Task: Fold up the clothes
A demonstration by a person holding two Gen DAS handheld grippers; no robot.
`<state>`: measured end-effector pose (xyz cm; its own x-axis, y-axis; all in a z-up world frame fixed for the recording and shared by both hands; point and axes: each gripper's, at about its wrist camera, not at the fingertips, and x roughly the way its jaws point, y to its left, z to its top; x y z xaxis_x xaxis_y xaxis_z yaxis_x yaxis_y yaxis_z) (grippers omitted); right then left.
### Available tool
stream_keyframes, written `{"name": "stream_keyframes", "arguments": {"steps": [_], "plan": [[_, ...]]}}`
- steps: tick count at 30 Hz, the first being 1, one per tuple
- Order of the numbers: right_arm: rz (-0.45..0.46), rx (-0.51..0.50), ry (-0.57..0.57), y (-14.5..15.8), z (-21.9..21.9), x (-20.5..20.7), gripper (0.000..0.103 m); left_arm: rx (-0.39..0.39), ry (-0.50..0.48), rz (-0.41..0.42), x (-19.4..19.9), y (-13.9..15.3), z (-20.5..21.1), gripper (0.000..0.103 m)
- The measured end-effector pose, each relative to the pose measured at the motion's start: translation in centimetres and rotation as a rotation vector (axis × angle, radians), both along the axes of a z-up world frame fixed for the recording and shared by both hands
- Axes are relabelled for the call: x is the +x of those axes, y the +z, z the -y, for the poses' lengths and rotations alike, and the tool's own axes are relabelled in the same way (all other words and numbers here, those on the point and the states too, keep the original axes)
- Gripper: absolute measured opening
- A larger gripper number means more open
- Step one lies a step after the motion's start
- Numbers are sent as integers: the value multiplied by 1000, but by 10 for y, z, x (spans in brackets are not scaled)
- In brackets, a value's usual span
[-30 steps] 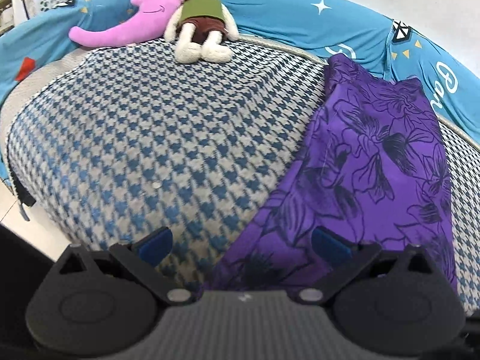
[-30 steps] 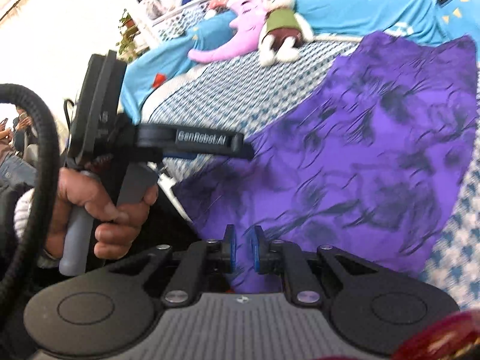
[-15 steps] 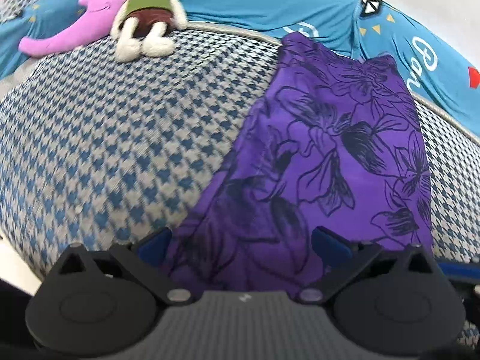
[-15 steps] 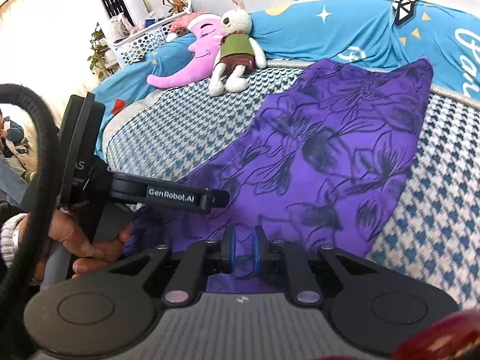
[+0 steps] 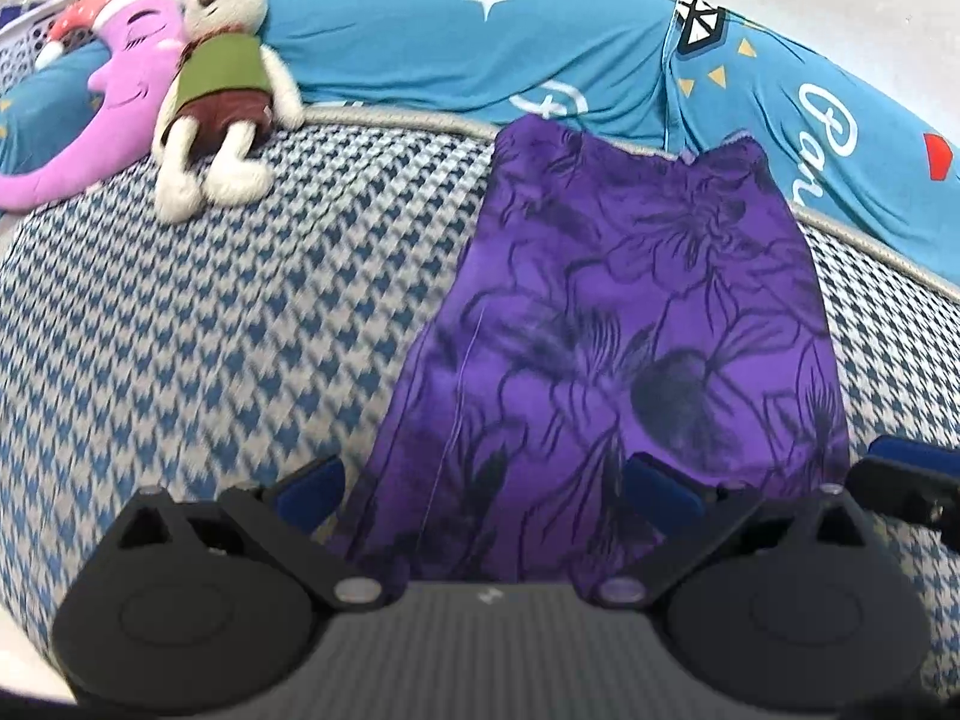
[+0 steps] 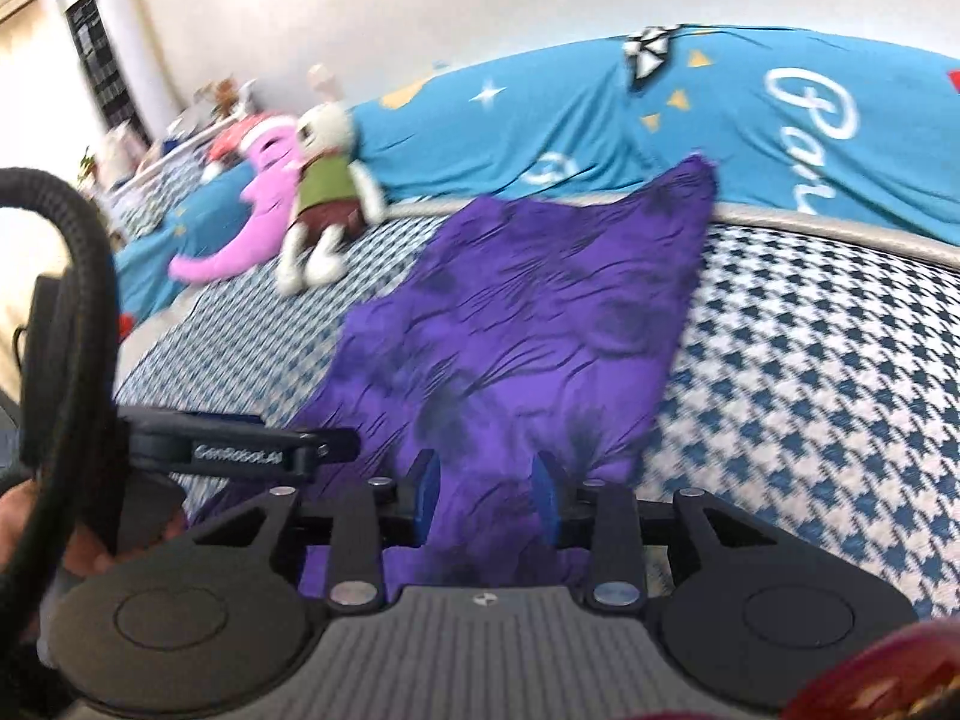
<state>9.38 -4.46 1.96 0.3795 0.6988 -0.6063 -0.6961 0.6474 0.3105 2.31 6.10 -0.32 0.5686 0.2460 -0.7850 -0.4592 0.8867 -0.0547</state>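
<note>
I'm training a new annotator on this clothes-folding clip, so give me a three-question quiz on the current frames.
1. True or false: the purple floral-print garment lies spread on the blue-and-white houndstooth bedspread.
2. Which is open? A) left gripper only B) right gripper only C) both
3. Fill in: the cream plush rabbit in a green vest lies beside a pink ____-shaped plush.

Key: 1 true; 2 C, neither holds cloth; 3 moon.
</note>
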Motion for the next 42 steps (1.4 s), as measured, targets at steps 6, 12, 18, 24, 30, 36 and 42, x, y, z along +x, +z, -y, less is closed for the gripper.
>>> {"name": "stream_keyframes", "arguments": {"steps": [6,12,18,24,30,36,42], "plan": [[-36,44,-85,-6,4,39,42,12,20,6,24,-3,-11,103],[-49,81,-127,-14,1,72,49,-5,43,-14,43,-13,-22,103],[-102,141,-157,-24,-1,101,56,-41,73,-41,51,-22,-32,103],[-154,204,-192,-31,-5,127,58,-54,107,-60,53,-29,-41,103],[-211,247,-203,-44,-10,150,62,-39,105,-67,53,-32,-42,103],[-223,274,-160,-51,-20,166,63,-39,108,-70,53,-33,-42,103],[-206,297,-120,-57,-34,177,63,-33,106,-71,53,-34,-42,103]]}}
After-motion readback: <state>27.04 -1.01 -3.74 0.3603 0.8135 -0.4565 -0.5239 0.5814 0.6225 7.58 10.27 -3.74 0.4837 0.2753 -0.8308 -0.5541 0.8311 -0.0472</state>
